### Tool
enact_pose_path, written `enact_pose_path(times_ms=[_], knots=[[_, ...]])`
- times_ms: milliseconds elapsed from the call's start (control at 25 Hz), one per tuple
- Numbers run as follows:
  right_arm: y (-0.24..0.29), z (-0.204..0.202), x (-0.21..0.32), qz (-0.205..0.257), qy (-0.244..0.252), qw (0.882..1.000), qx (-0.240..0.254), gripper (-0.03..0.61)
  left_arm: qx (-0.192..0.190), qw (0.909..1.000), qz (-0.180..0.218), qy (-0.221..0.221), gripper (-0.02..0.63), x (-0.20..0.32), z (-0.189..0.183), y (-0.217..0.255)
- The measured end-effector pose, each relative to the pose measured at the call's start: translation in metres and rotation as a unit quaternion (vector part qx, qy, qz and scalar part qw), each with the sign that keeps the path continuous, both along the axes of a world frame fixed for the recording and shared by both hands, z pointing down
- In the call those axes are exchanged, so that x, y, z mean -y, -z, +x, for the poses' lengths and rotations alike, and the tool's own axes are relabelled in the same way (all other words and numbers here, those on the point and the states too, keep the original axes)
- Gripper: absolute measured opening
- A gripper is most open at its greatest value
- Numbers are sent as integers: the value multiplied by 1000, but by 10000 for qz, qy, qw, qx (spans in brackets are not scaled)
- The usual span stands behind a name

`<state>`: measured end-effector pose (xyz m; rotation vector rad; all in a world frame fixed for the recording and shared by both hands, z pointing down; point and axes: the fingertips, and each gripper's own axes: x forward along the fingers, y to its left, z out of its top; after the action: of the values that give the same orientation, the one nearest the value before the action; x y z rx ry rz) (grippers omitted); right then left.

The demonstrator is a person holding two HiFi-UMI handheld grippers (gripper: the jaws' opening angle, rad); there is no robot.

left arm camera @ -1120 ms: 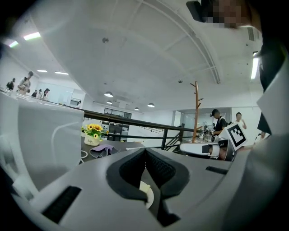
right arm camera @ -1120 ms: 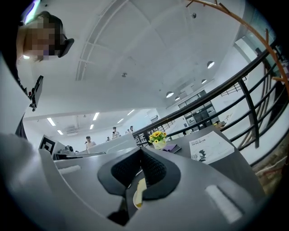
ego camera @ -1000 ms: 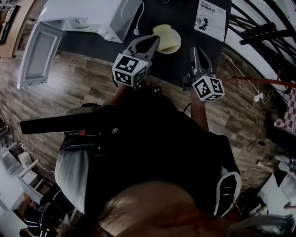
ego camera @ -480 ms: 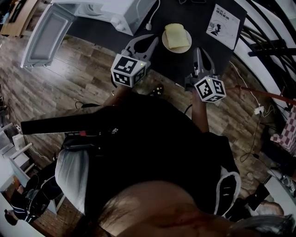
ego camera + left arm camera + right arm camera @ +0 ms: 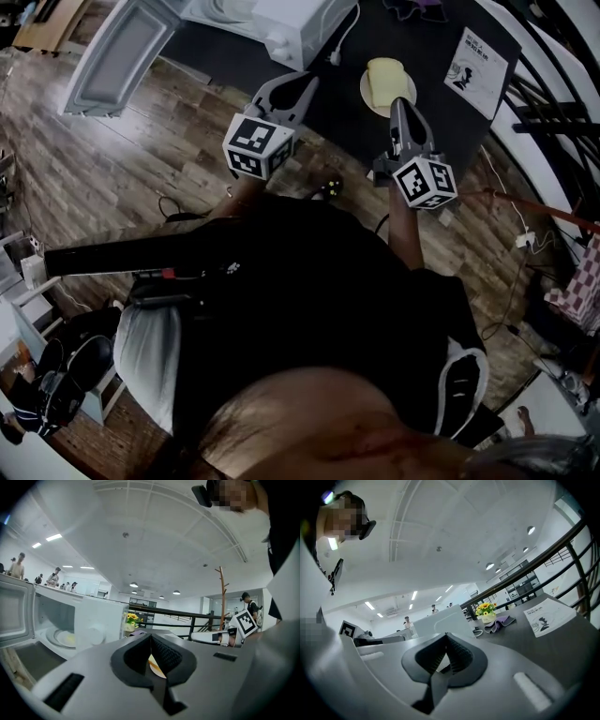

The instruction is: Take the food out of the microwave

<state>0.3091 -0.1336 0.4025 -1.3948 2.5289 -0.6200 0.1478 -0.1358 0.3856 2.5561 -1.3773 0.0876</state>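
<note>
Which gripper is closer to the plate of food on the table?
Right. The right gripper overlaps the plate at its near edge in the head view; the left gripper points off to its left, near the microwave.

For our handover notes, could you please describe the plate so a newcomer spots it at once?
On the dark table, right of the white microwave, sits a small round plate. Unlike the printed sheet beside it, it carries pale yellow food.
</note>
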Motion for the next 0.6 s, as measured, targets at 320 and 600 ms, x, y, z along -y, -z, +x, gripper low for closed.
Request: enact_pose_path(times_ms=[320, 600], knots=[[3, -70, -2, 8, 303, 9995, 12, 0, -12, 9996, -61, 284, 8, -7, -69, 0], [6, -135, -11, 50, 513, 9987, 3, 0, 42, 9990, -41, 454, 8, -23, -131, 0]])
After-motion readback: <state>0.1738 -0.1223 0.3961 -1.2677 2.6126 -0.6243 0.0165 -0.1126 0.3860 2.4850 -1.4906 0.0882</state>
